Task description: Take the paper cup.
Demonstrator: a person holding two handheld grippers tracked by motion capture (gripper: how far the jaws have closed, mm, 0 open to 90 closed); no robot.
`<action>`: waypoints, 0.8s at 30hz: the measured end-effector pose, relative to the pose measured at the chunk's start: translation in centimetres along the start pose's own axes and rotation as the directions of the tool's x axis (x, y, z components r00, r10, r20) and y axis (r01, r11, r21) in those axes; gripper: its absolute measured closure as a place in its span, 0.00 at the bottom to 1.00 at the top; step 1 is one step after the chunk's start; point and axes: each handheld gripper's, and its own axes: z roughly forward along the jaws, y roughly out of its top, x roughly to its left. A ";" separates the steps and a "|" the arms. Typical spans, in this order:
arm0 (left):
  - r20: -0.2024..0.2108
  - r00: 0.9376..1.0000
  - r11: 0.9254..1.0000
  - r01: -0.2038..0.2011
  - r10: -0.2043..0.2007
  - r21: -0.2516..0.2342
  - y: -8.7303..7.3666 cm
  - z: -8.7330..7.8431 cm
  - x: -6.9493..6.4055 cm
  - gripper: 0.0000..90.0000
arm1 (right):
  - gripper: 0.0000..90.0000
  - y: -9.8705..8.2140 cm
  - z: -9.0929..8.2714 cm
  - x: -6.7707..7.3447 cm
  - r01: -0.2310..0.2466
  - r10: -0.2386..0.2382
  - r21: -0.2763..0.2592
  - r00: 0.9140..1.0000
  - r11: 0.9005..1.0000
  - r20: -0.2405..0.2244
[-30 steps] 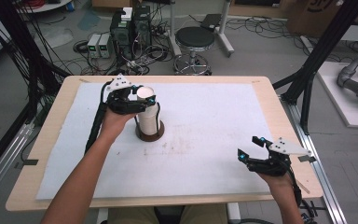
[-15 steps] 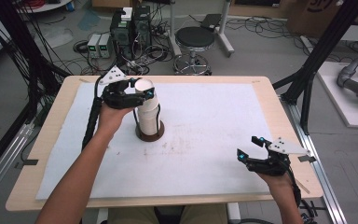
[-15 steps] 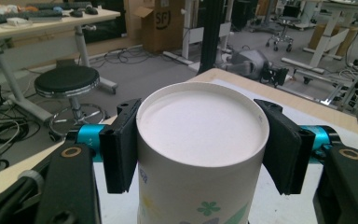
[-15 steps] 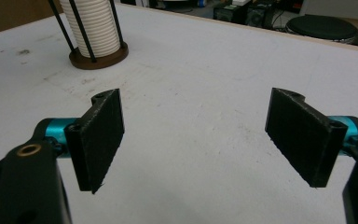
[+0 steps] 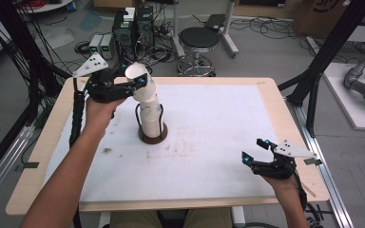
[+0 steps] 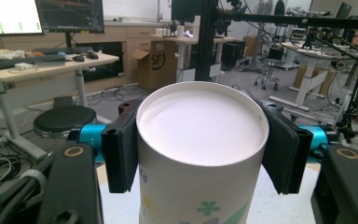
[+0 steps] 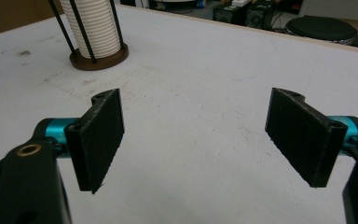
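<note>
A stack of white paper cups [image 5: 151,121] stands in a wire holder with a round brown base [image 5: 153,138] left of the table's middle. My left gripper [image 5: 138,81] is shut on the top cup [image 5: 145,92], which is tilted and raised partly out of the stack. Its jaws have just been closing on this cup. In the left gripper view both black pads [image 6: 121,149] press the sides of the cup [image 6: 200,140] just below its rim. My right gripper [image 5: 255,151] hovers open near the front right edge, with nothing between its fingers [image 7: 98,135]. The stack [image 7: 91,28] lies far ahead of it.
A white mat [image 5: 218,118] covers the wooden table [image 5: 271,95]. Behind the table are a black stool [image 5: 198,40], electronic boxes and cables on the floor. Black frame posts [image 5: 332,52] stand at both sides.
My left hand rose and swung left with the top cup, pulling it up and tilting it out of the stack. The right gripper stayed put.
</note>
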 end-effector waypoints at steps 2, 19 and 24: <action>-0.002 1.000 1.000 -0.013 0.013 -0.005 0.3 -0.7 -0.1 0.41 | 0.22 0.0 0.0 0.1 0.001 -0.001 0.000 1.000 1.000 -0.001; -0.007 1.000 1.000 -0.027 0.027 0.011 -1.8 -6.2 -0.9 0.41 | 0.22 0.2 0.1 0.4 0.016 -0.016 -0.002 1.000 1.000 -0.017; 0.000 1.000 1.000 -0.023 0.023 0.021 -3.9 -7.3 -1.1 0.41 | 0.22 0.3 0.6 0.5 0.021 -0.021 0.002 0.999 1.000 -0.026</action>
